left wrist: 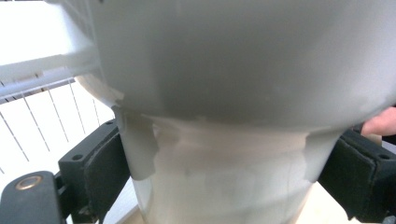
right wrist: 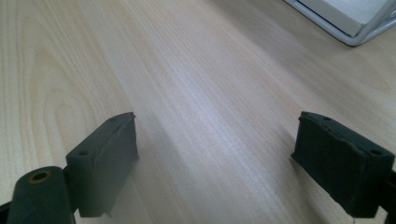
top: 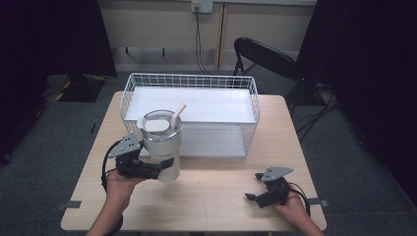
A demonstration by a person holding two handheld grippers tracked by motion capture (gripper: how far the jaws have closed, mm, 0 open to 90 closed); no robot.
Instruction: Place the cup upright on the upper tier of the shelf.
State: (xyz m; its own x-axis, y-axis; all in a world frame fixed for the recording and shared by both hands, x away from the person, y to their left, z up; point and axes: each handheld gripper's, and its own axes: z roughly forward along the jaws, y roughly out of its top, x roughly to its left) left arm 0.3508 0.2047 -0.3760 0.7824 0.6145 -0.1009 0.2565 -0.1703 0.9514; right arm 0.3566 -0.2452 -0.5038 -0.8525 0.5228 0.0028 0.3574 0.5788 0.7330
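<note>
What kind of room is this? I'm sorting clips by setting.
Probably a lab or office set up for recording: a plain wooden table on grey carpet, dark curtains at both sides, a folding chair, and a wall socket with a cable.

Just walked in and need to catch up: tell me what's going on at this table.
A person works at a wooden table with a gripper in each hand. The left gripper is shut on the lower part of a white tumbler with a lid and straw, just in front of a white wire basket. Whether the tumbler rests on the table or is lifted is unclear. The right gripper, jaws open and empty, sits low over bare wood at the near right.
</note>
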